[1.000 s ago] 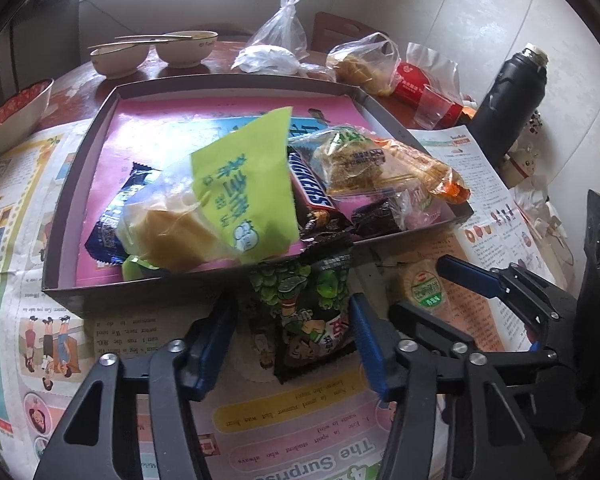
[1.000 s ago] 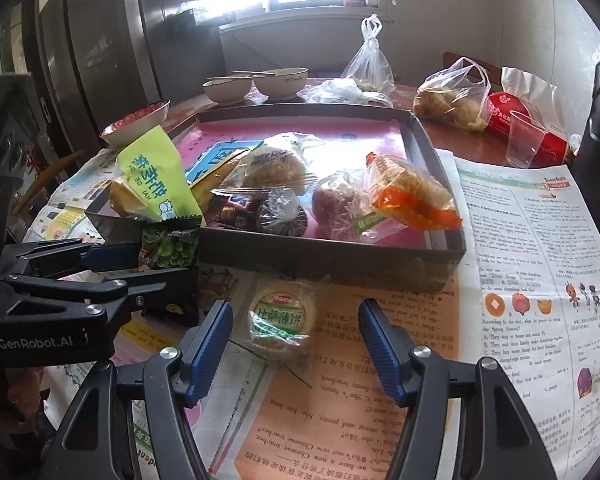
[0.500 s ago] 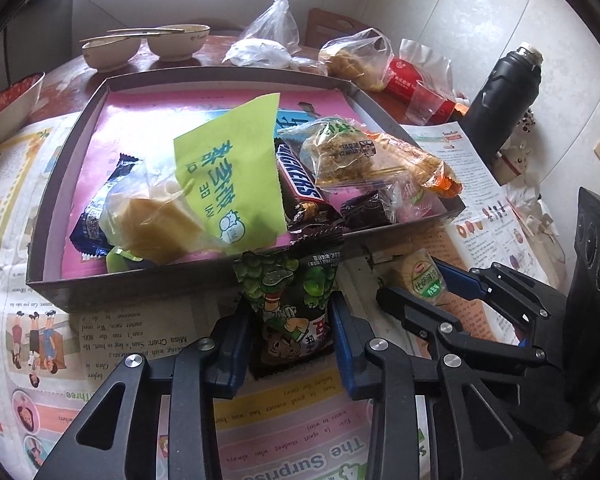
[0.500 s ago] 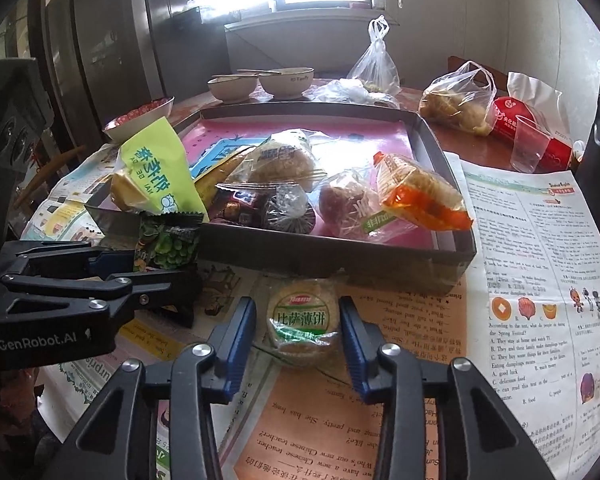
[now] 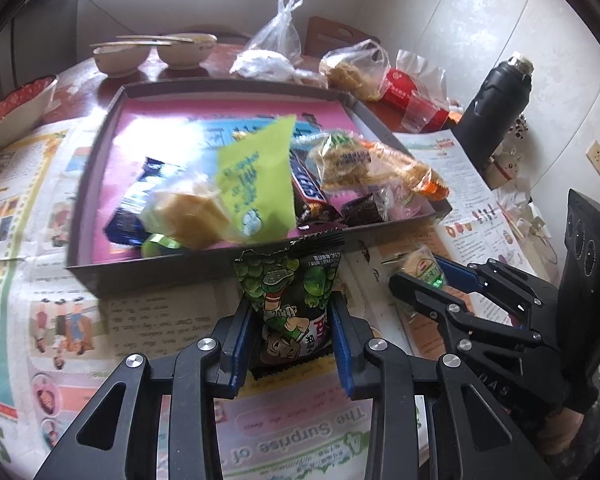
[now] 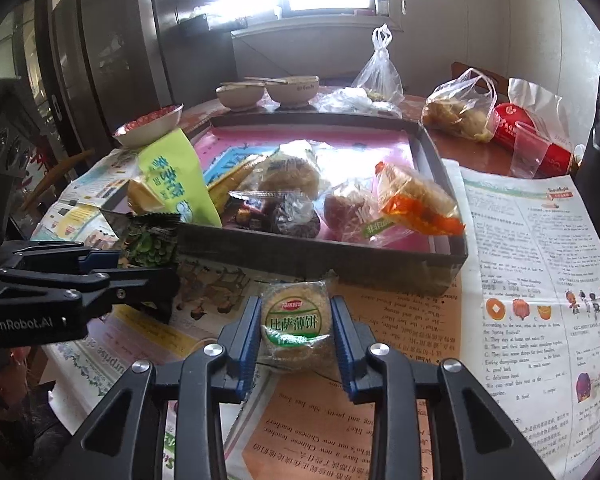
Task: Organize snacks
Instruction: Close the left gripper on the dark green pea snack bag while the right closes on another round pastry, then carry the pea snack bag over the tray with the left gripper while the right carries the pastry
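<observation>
1. The left tongs (image 5: 292, 338) are black, with flat arms that have three-sided holes cut in them.
2. The fingers (image 5: 242, 340) have blue ribbed pads inside.
3. Round silver screws sit on the joints.
4. The right tongs (image 6: 296, 338) look the same: black arms, blue pads, silver screws.
5. White letters on the side of the left tongs say "GenRobot.AI".
6. A small green light glows on the black box behind the right tongs.

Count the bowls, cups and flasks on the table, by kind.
Bowls: 3
Cup: 1
Flask: 1
Total: 5
</observation>
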`<state>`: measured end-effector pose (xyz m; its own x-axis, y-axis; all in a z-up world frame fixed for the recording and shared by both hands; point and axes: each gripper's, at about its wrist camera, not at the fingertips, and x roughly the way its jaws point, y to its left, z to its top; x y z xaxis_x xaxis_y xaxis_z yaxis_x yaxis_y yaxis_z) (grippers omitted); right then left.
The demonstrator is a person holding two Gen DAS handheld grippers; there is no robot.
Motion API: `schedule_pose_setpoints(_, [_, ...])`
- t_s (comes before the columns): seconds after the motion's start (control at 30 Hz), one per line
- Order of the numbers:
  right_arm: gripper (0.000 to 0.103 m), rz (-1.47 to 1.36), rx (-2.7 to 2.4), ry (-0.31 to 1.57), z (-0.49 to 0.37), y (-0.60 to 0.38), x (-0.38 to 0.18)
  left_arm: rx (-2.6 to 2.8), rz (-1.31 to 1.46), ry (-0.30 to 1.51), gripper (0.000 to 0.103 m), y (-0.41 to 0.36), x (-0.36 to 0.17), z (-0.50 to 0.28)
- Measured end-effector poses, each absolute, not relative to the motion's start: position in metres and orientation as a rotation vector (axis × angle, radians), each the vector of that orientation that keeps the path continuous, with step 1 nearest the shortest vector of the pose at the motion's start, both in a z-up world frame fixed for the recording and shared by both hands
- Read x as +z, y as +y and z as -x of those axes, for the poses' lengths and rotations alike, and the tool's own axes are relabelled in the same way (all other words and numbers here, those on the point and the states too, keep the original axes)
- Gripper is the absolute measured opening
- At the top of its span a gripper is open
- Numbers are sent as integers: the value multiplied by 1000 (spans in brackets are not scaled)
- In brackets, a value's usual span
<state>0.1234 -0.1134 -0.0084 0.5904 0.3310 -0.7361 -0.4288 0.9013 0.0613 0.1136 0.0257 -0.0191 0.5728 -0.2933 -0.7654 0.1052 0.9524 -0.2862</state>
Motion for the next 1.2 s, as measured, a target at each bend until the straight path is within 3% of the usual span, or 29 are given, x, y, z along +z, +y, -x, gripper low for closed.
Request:
schedule_pose_setpoints(0.5, [34,59,470,716,-122,-119,43,-103,256,819,36,85,20,-92])
schedule_pose_setpoints(1.2, [34,35,448,668,-159,-119,67,-40,271,791,36,108,23,-116])
